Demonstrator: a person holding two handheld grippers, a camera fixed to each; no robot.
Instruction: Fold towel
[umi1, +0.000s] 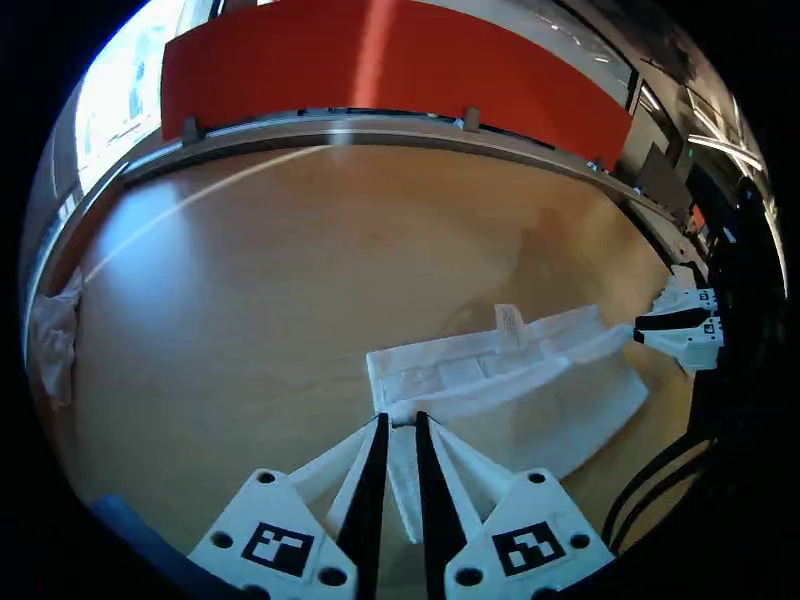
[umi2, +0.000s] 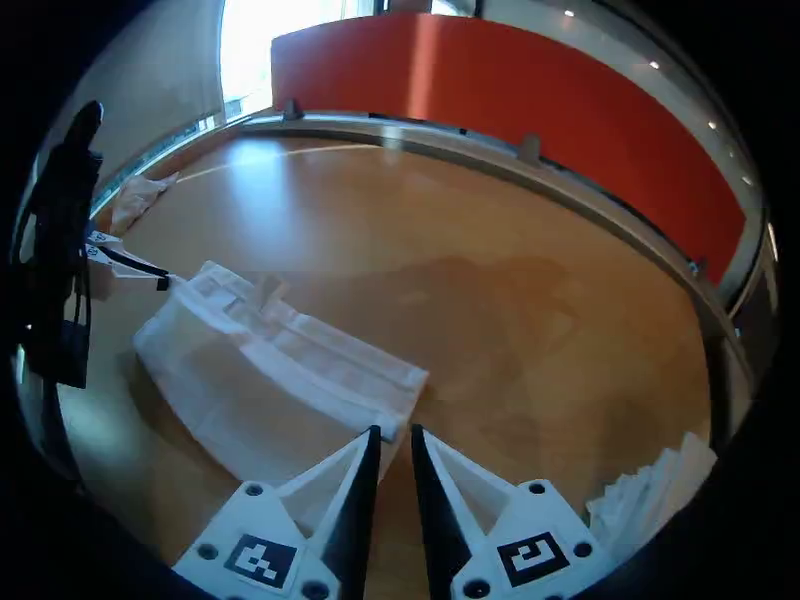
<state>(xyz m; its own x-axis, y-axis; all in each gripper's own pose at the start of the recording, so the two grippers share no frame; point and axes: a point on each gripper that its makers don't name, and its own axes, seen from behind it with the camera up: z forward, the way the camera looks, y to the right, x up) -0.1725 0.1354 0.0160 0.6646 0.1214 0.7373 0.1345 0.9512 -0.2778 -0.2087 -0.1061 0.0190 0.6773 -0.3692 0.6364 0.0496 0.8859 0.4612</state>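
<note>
On desk (umi1: 250, 280), well clear of far edge: towel (umi1: 520, 390), folded lengthwise, layers loose. Left gripper (umi1: 398, 425): narrow, pinching one end corner. Right gripper (umi2: 395, 435): narrow at opposite corner; hold on towel not confirmable. Likely risks: uneven lift, then layers sliding apart and a crooked fold; weak right pinch, then a dropped corner.
</note>
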